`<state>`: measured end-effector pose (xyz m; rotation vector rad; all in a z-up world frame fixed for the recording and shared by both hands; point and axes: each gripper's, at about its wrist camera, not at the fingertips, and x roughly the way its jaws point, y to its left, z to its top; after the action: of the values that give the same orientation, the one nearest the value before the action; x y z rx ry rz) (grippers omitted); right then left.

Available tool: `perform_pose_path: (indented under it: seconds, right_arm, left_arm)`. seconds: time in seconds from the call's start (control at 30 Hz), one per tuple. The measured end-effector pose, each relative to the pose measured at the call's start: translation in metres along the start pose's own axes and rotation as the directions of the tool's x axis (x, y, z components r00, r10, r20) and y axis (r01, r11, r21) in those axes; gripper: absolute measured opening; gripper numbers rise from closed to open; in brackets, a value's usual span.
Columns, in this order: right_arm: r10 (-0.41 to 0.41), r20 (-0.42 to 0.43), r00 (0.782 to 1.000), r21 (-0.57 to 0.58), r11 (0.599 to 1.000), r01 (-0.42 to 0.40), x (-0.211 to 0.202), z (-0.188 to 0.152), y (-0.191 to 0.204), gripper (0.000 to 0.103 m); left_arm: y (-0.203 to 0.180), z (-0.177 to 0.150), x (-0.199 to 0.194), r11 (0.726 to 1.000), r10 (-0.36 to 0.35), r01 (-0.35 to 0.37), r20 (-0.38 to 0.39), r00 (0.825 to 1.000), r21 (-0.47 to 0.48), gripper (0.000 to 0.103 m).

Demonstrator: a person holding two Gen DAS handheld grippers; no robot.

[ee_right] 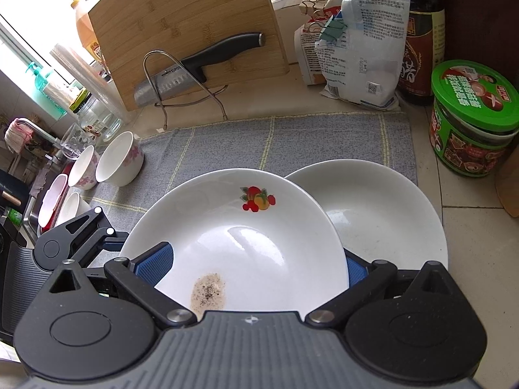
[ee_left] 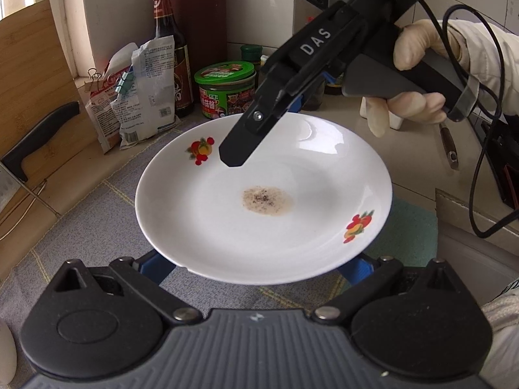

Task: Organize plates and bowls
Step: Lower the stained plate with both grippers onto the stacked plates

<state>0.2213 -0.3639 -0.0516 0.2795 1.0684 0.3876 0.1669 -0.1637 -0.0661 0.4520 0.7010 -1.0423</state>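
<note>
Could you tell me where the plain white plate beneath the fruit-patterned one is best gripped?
Take the plain plate by its exposed right rim, coming in low from the right. The fruit-patterned plate overlaps its left side, and only a thin sloping rim suits two fingers.

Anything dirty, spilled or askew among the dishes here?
Yes. The fruit-patterned plate has a brownish, pepper-speckled residue patch in its well, so it is not clean. It sits tilted, overlapping the plain white plate.
</note>
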Motion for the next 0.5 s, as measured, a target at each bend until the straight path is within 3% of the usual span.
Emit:
perform_pose_path:
  seconds: [0.5]
  right_arm:
    - [-0.026,0.019,0.999,0.062,0.998,0.024,-0.008,-0.014,-0.03,0.103]
  left_arm:
    - [-0.002,0.009,0.023,0.999,-0.037,0.038,-0.027,0.999,0.028,0.102]
